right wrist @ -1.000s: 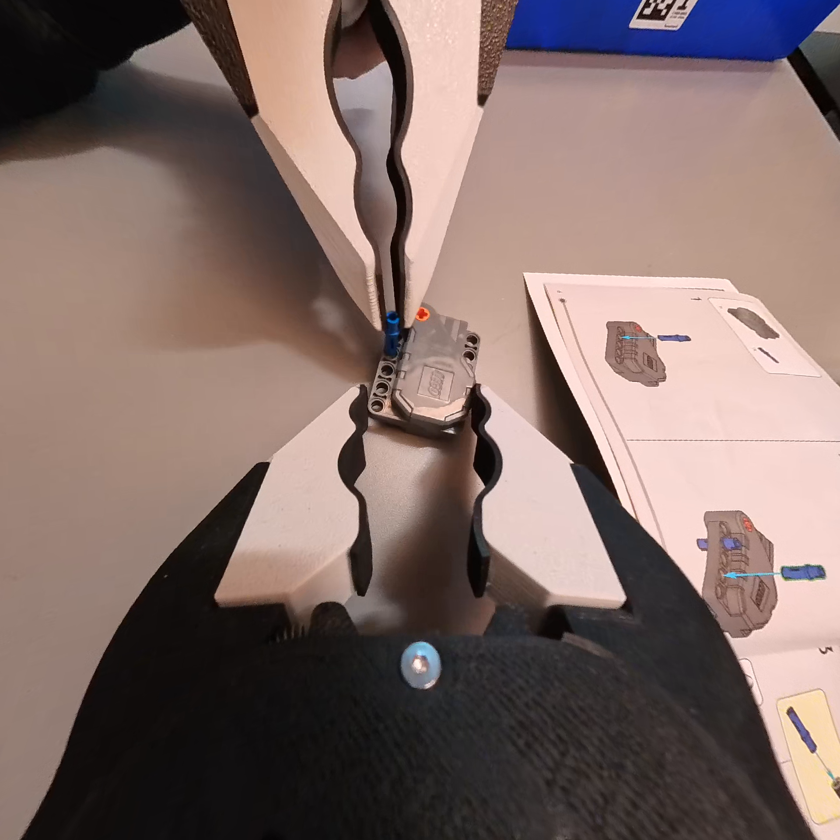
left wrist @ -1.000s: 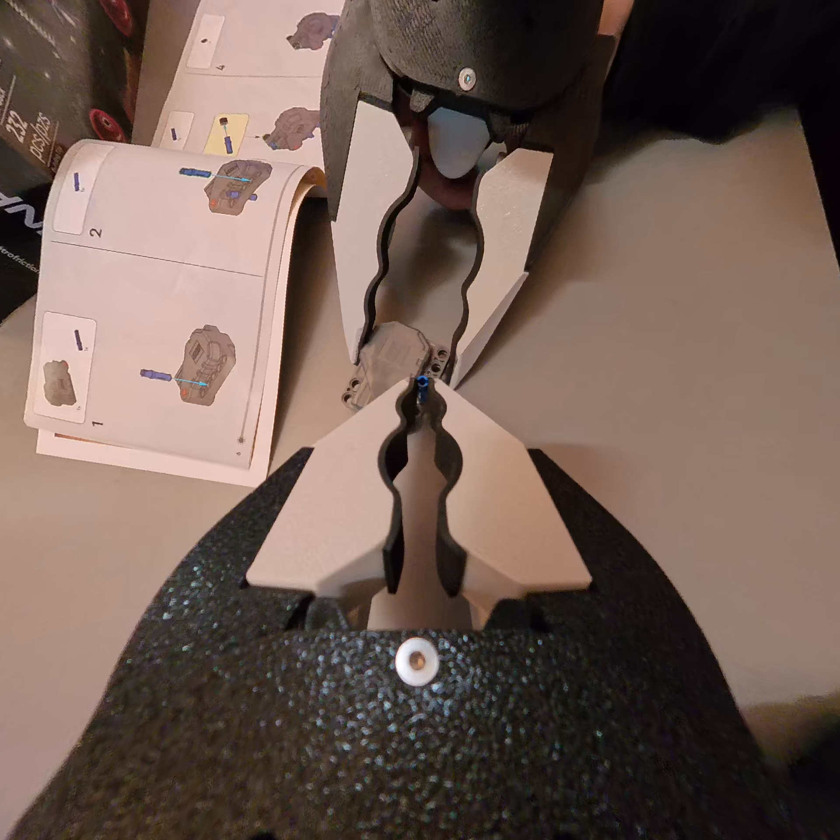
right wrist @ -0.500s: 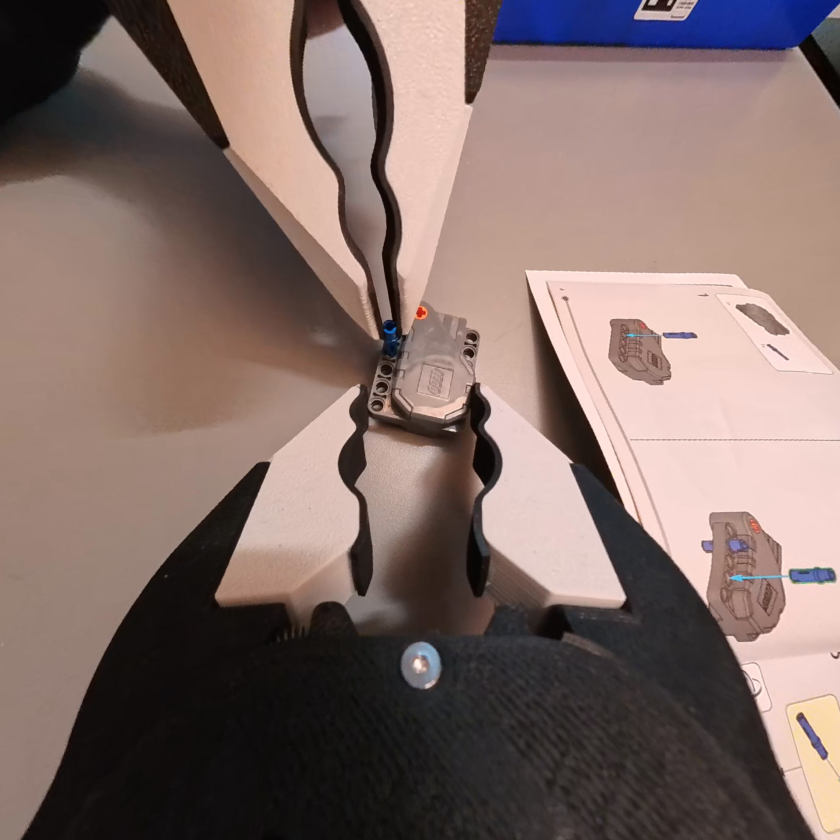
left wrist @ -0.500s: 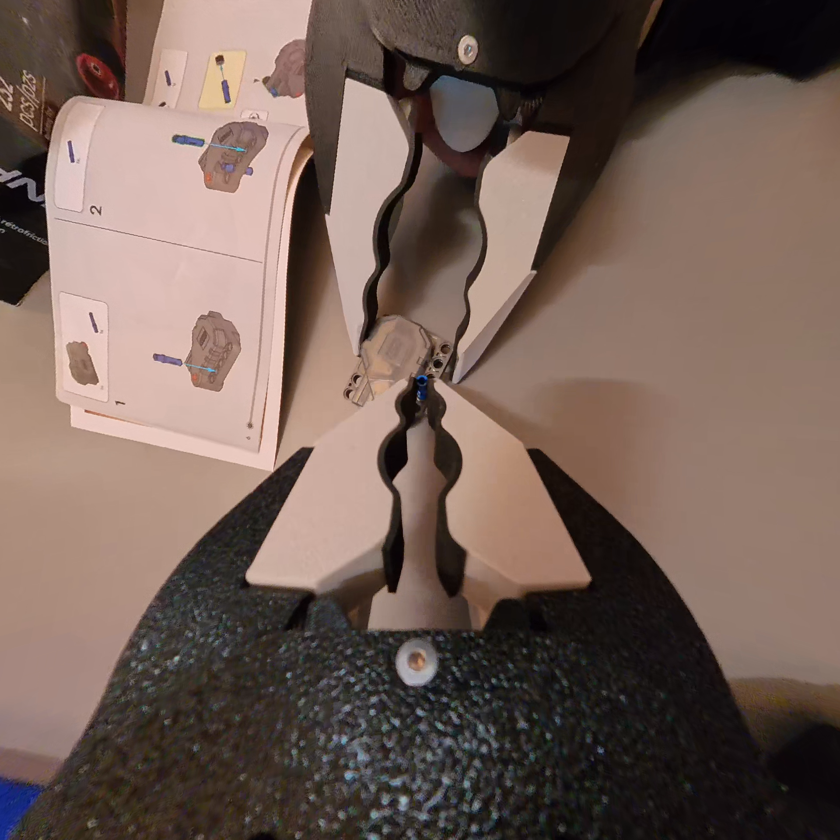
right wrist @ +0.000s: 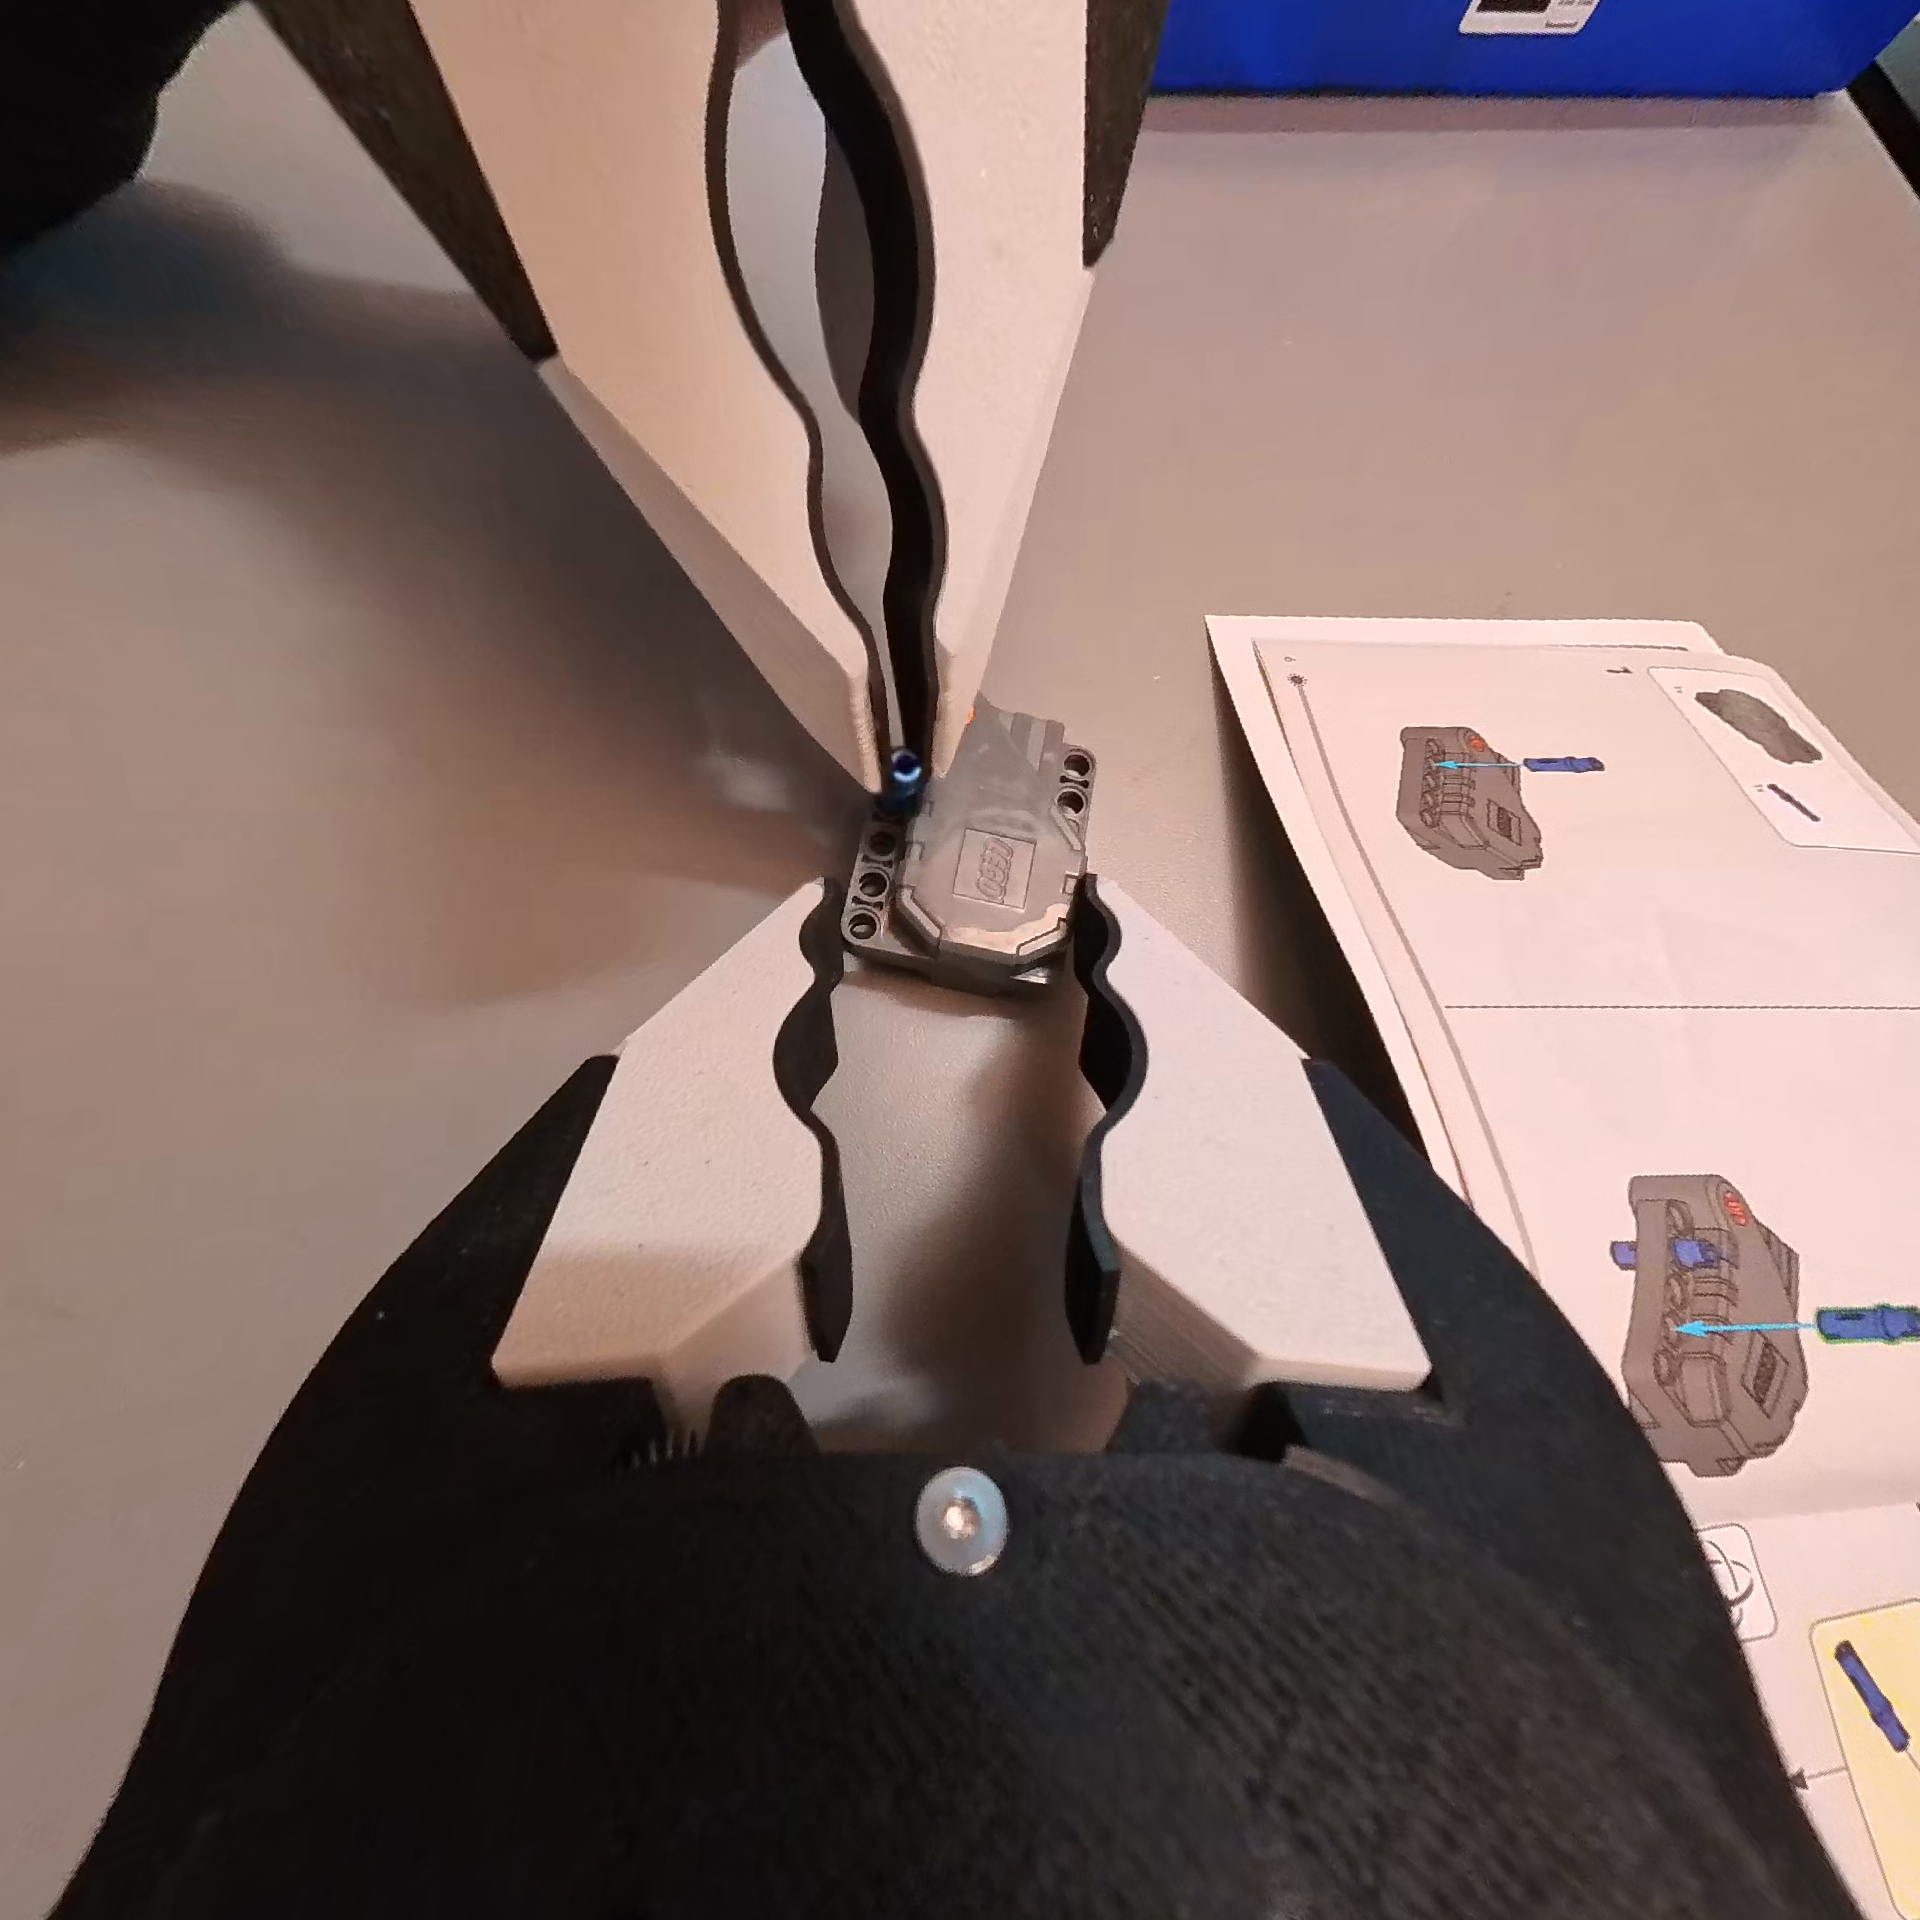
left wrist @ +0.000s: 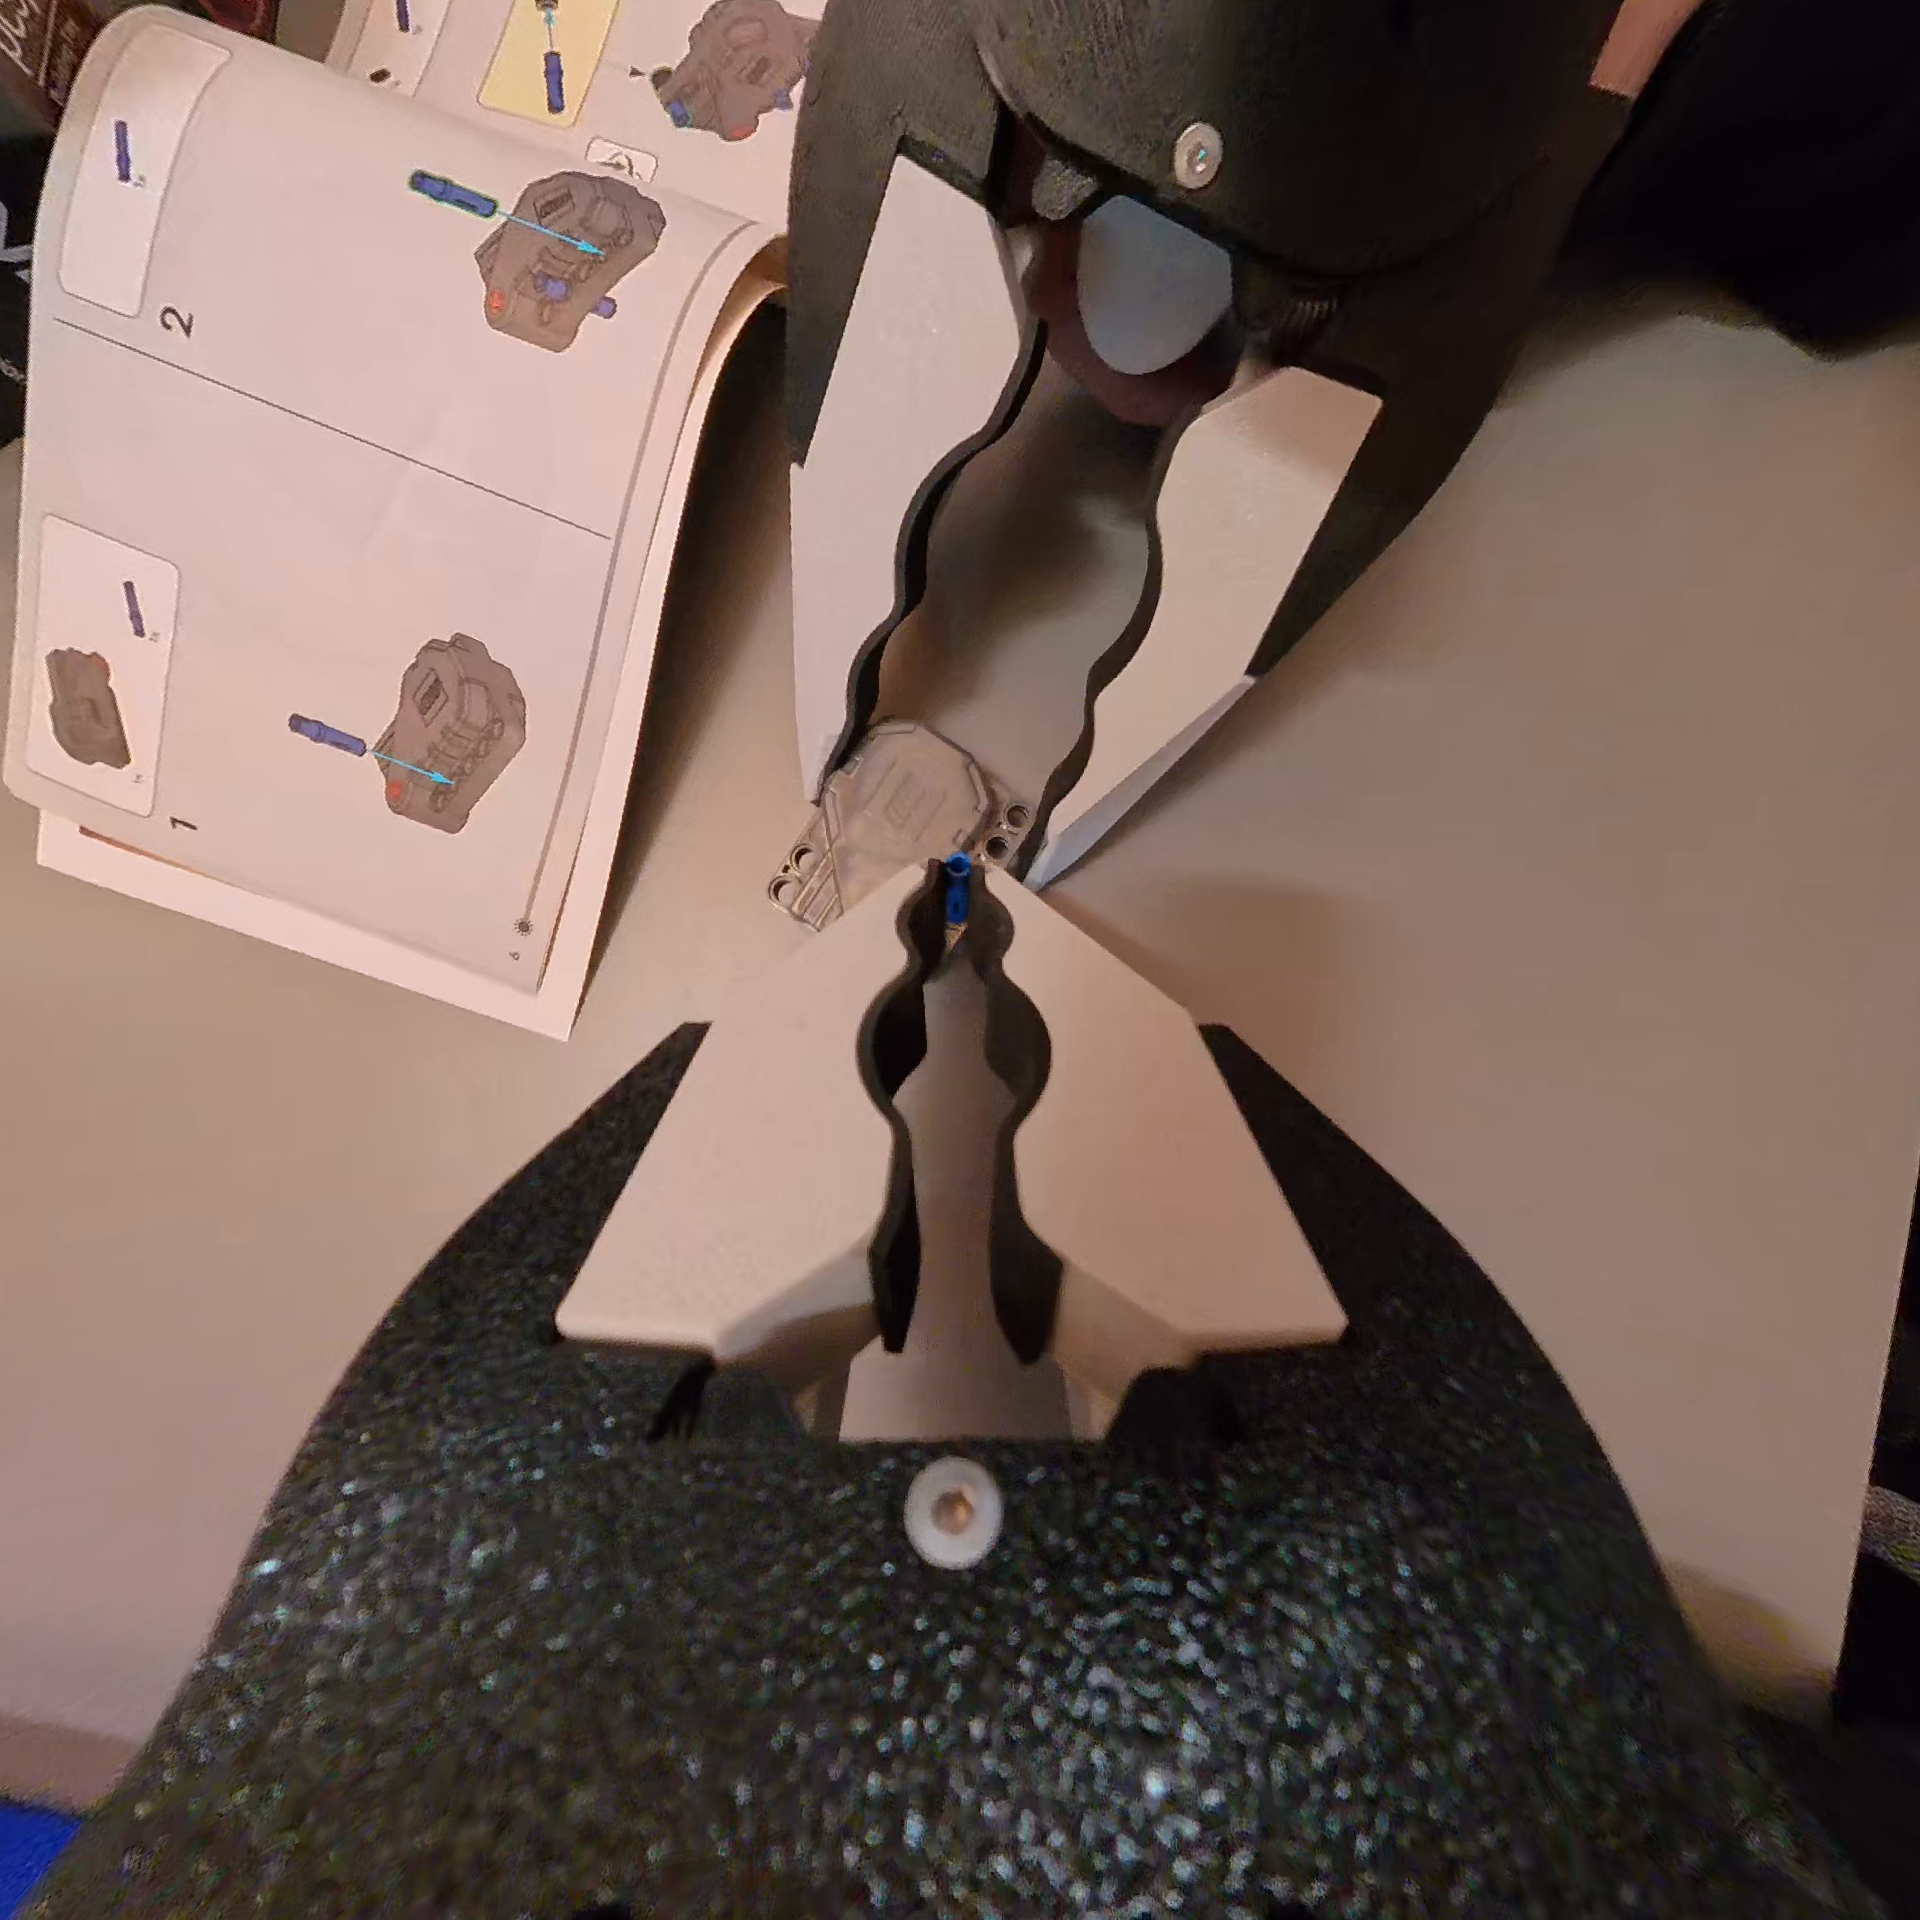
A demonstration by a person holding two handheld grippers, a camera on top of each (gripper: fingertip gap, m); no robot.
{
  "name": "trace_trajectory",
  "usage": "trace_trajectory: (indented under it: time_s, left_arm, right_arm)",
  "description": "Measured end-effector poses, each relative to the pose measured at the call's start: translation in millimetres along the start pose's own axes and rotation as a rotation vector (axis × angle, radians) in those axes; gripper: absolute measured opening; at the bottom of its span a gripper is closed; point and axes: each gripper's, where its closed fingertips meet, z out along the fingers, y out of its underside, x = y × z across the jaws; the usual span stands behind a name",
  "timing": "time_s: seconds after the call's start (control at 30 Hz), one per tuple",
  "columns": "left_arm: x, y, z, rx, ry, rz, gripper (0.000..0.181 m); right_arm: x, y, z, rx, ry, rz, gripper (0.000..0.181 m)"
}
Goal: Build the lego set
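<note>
grey lego block [right wrist: 977, 873], pin holes along edges, blue pin [right wrist: 902, 777] at corner

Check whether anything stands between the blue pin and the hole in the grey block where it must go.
Nothing visible does. The left tool holds the blue pin at the grey block, at the far end of its row of holes; the right tool grips the block's sides, clear of that row.

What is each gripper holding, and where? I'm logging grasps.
Left gripper pinches the blue pin by its rear end; right gripper clamps the grey block across its near sides.
</note>
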Motion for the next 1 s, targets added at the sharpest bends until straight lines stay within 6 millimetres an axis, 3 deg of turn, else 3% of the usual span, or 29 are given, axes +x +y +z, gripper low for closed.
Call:
trace_trajectory:
  time_s: [0.2,0.7,1.0]
  left_arm:
    - [-0.8,3.7,-4.1,0.068,0.053,-0.026,0.001]
    - [2.2,2.6,-3.1,-0.080,-0.069,0.102,0.001]
    - [2.5,1.5,-2.1,-0.082,-0.075,0.099,0.001]
  right_arm:
    - [-0.6,-0.1,0.2,0.000,-0.003,0.000,0.044]
    - [-0.9,0.1,0.2,-0.002,-0.011,0.008,0.044]
    - [-0.8,0.1,0.3,-0.002,-0.015,0.011,0.044]
